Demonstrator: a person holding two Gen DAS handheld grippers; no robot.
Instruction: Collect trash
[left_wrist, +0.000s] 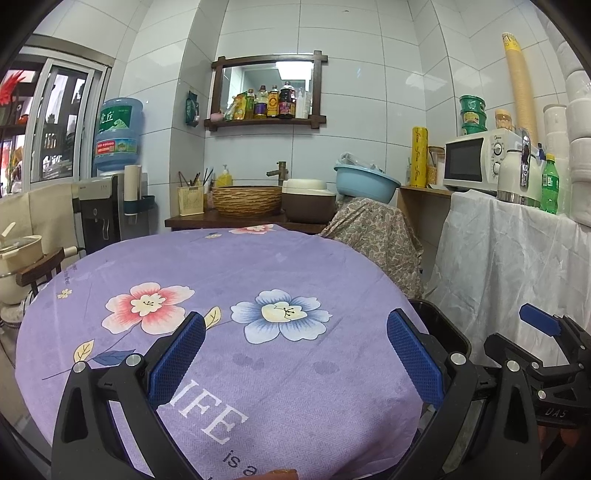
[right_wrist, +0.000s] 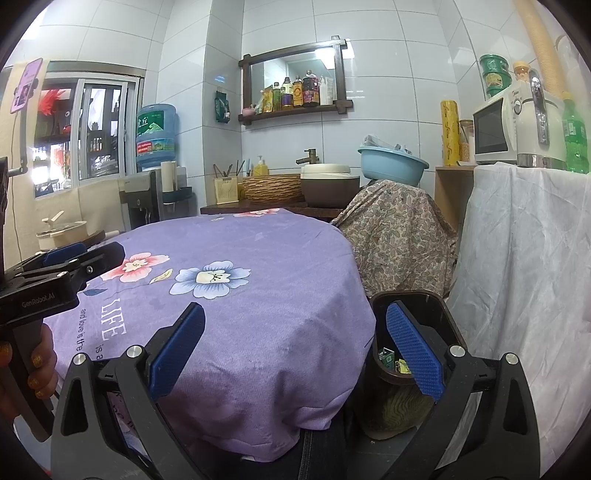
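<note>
left gripper (left_wrist: 295, 354) jaws wide, empty | right gripper (right_wrist: 295, 350) same, by bin (right_wrist: 436, 306) | table (right_wrist: 258, 314) bare | risk: knocking bin, spilling trash (right_wrist: 393, 362)

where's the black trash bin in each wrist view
Left wrist: the trash bin sits lower right, off the table's right edge, mostly hidden behind the left gripper's right finger.
Right wrist: bin lower right, beside the table, small trash visible inside.
Shared landmark: the blue flower on the purple tablecloth.

White-tiled walls (left_wrist: 351, 44), wood-framed mirror (left_wrist: 266, 88).
</note>
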